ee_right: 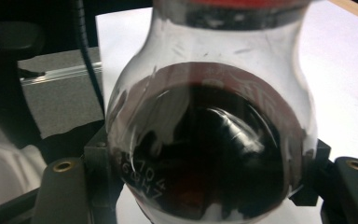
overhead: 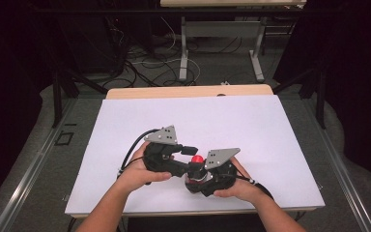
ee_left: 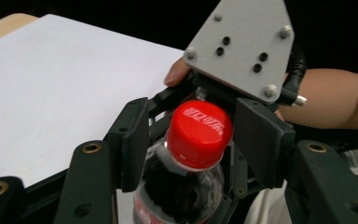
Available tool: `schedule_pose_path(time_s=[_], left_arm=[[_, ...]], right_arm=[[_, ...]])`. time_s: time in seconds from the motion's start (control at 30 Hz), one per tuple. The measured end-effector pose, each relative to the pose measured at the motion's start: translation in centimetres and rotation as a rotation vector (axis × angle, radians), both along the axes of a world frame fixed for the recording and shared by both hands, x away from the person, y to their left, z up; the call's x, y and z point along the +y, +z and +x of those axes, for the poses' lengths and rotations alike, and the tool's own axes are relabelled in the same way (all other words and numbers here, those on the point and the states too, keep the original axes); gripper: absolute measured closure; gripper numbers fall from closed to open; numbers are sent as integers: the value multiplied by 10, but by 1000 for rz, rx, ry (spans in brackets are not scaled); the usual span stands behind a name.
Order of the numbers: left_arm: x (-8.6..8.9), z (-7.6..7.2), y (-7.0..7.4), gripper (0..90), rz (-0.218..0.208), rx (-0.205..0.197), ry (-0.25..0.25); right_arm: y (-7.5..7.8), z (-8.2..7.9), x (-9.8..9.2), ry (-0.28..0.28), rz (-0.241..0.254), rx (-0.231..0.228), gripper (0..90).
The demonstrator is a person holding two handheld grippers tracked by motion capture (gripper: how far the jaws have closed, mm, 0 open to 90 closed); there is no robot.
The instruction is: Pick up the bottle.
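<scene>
A cola bottle (overhead: 195,175) is held low over the white bench (overhead: 251,130), near its front edge, between the two claws. The right claw (ee_right: 205,186) is clamped on the bottle's rounded shoulder, dark liquid seen through the clear plastic (ee_right: 209,140). The left claw (ee_left: 198,140) is set around the red cap (ee_left: 199,133); one pad appears to touch the cap, the other stands just beside it, so a firm pinch cannot be told. Both hands (overhead: 140,174) are seen wrapped around the claw bodies.
</scene>
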State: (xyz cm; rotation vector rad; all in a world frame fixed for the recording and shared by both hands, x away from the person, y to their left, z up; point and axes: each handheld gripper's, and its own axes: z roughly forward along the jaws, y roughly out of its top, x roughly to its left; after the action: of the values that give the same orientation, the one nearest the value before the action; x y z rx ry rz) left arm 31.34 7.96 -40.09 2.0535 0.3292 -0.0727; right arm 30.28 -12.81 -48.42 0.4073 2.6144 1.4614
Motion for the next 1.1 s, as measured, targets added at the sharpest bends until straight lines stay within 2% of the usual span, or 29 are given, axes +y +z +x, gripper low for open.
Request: schedule_pose_path(time_s=[0.07, 0.13, 0.17, 0.37, 0.5, 0.53, 0.7, 0.93, 1.0, 1.1], left_arm=[[-1, -1, 1, 489, 3, -3, -14], [-2, -1, 1, 514, 9, 11, -31], [-3, -2, 1, 517, 15, 3, -35], [-4, -3, 2, 585, 26, 11, -48], [-4, -5, 2, 606, 40, -7, -40], [-5, -6, 2, 607, 43, -14, -33], [-5, -7, 2, 611, 44, -23, -25], [-4, -11, 2, 615, 49, -40, 46], [-4, -12, 3, 615, 45, -44, 77], [-4, -11, 5, 616, 46, -44, 94]], right_arm=[[1, -1, 1, 25, -1, 17, 293], [1, -2, 2, 37, 9, 19, 292], [1, -3, 2, 46, 4, 21, 292], [0, -5, 5, 65, 14, 26, 293], [-1, -3, 4, 78, 8, 31, 293], [-1, -4, 4, 71, 8, 45, 293], [-2, -4, 5, 61, 19, 41, 293], [-3, -2, 5, 37, 27, 32, 294], [-4, -2, 5, 17, 46, 27, 294], [-4, -1, 5, 1, 68, 9, 294]])
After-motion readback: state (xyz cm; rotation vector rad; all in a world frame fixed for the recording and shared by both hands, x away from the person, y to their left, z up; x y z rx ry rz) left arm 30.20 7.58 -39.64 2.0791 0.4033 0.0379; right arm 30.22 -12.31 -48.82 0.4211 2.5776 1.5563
